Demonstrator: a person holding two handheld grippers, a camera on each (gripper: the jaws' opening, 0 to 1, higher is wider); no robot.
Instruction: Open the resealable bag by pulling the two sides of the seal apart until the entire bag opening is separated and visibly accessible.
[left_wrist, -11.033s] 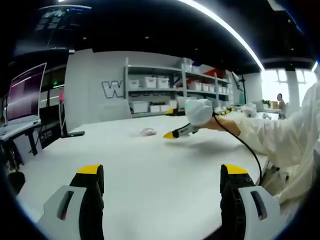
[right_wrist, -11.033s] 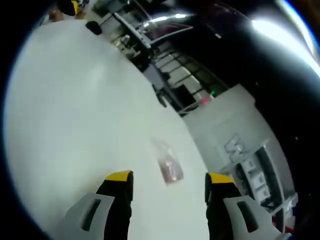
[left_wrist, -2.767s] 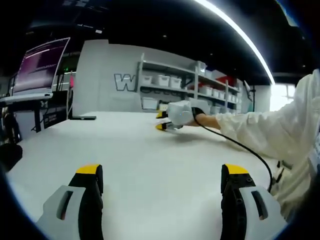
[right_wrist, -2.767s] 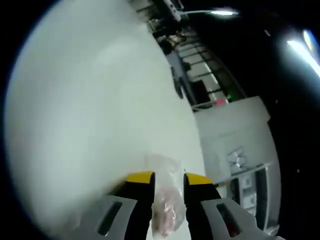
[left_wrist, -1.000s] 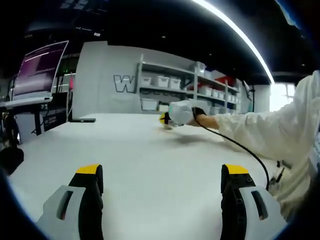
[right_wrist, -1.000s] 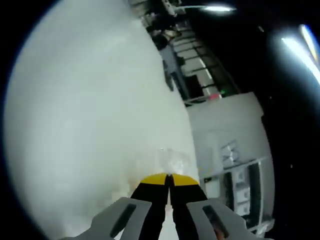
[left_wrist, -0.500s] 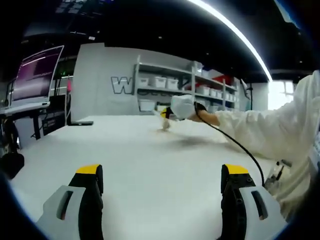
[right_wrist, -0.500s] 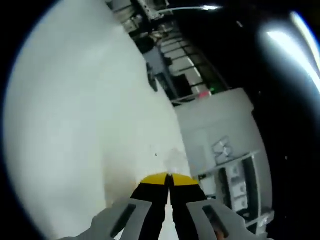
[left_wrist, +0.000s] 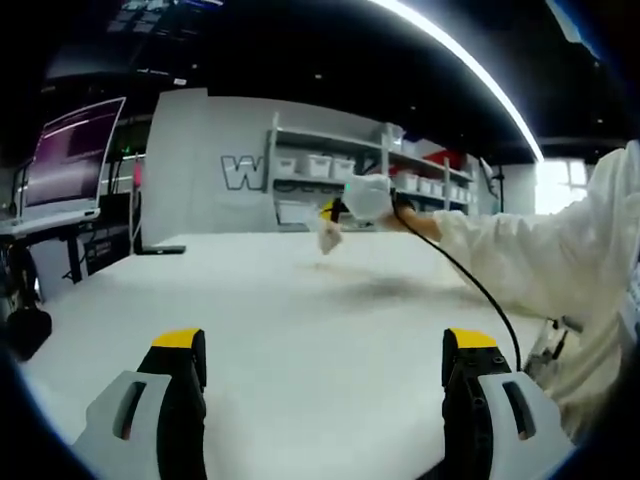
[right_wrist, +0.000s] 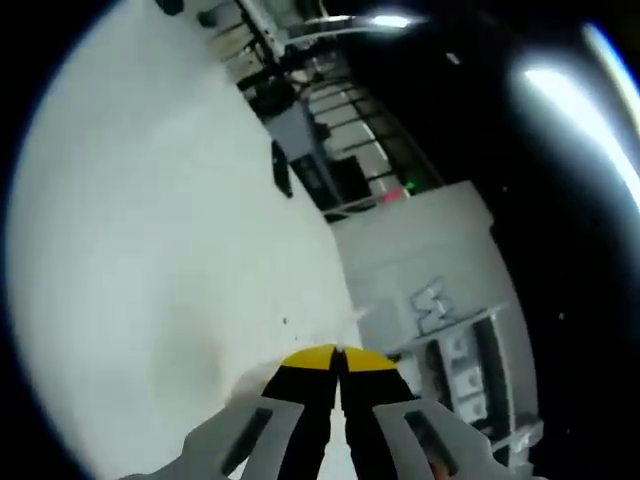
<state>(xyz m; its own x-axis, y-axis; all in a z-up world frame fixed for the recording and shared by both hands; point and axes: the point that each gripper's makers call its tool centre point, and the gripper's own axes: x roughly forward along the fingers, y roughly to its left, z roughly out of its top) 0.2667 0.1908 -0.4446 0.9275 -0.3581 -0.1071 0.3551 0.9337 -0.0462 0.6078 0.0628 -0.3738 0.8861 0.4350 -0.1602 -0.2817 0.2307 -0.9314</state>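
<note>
The small clear resealable bag (left_wrist: 328, 238), with something pinkish inside, hangs above the white table (left_wrist: 300, 320) at its far side. My right gripper (left_wrist: 330, 212), held by a white-gloved hand (left_wrist: 368, 197), is shut on the bag's top. In the right gripper view the yellow-tipped jaws of the right gripper (right_wrist: 338, 358) are pressed together; the bag is mostly hidden by them. My left gripper (left_wrist: 325, 345) stands open low over the near part of the table, nothing between its jaws, far from the bag.
A black cable (left_wrist: 470, 290) runs from the right gripper along a white sleeve (left_wrist: 540, 265). Shelves with bins (left_wrist: 310, 180) line the back wall. A monitor (left_wrist: 70, 155) stands at left. A dark object (right_wrist: 282, 168) lies at the table's far edge.
The right gripper has closed on the bag and lifted it off the table. Over the last second it rose further with the bag hanging. The left gripper stayed put, open.
</note>
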